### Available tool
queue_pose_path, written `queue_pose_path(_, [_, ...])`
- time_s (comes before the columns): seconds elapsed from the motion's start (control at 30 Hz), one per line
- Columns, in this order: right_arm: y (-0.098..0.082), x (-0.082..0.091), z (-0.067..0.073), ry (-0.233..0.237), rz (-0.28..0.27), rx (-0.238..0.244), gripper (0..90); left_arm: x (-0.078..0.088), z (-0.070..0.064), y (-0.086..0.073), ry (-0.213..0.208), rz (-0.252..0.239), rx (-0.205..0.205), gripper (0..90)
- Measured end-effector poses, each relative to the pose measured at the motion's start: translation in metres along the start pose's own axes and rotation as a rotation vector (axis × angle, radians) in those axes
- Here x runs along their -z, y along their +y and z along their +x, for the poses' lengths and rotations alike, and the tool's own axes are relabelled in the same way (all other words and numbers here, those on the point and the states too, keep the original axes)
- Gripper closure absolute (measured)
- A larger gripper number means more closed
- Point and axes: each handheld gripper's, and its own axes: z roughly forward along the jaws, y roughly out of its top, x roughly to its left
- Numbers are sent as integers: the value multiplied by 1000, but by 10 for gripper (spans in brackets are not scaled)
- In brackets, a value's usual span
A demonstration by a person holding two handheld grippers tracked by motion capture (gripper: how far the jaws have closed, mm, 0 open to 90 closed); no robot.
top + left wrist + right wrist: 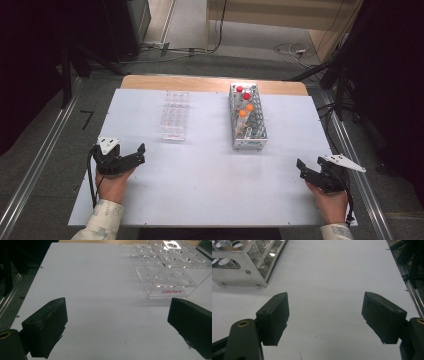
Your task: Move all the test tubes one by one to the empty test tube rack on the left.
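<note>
A clear plastic tube rack [175, 116] stands empty on the white table [210, 170], left of centre. To its right is a metal rack [248, 125] holding tubes with red caps [243, 92] and orange caps [246, 110]. My left gripper [141, 154] rests near the table's front left, open, nothing between its jaws. In the left gripper view the left gripper [118, 306] faces bare table, with the clear rack [172, 277] ahead to the right. My right gripper [303, 170] sits open at the front right. In the right gripper view the right gripper [325, 298] is empty, with the metal rack [239, 277] ahead left.
The white board lies on a wooden tabletop [210, 83]. Metal rails [35, 165] run along the floor on both sides. Cables [290, 50] lie on the floor behind the table, and dark stands [340, 75] rise at the back right.
</note>
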Motion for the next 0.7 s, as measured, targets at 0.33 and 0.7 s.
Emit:
queue_pose_path(0.33, [3, -4, 13, 49, -7, 13, 216, 0, -2, 0, 3, 1, -8, 35])
queue_pose_path(0.7, [8, -9, 33, 95, -11, 38, 222, 0, -4, 0, 17, 1, -17, 35])
